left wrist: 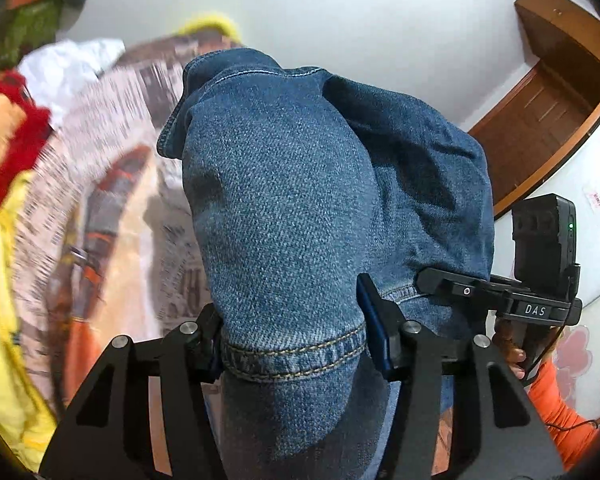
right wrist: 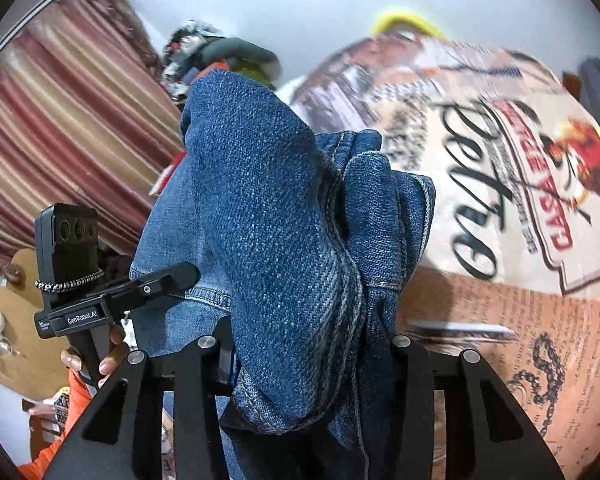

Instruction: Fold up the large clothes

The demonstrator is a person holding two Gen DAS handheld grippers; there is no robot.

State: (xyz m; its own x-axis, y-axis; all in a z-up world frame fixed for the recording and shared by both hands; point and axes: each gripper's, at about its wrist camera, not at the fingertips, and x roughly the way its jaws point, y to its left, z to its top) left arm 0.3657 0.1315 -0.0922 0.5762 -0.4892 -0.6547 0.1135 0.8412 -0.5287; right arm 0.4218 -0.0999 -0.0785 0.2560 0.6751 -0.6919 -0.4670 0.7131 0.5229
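A pair of blue denim jeans (left wrist: 284,184) hangs bunched in the air between both grippers. My left gripper (left wrist: 294,344) is shut on a hemmed leg end with yellow stitching. My right gripper (right wrist: 312,356) is shut on another bunched part of the jeans (right wrist: 276,216). The right gripper also shows in the left wrist view (left wrist: 500,296), close beside at the right. The left gripper also shows in the right wrist view (right wrist: 100,300) at the left. The fingertips of both are buried in the denim.
A printed bedsheet (right wrist: 500,200) with lettering and pictures lies below. Yellow, red and white clothes (left wrist: 4,184) are piled at the left. A striped curtain (right wrist: 60,128), a white wall and a wooden door (left wrist: 548,112) stand around. The person's orange sleeve (left wrist: 560,412) shows.
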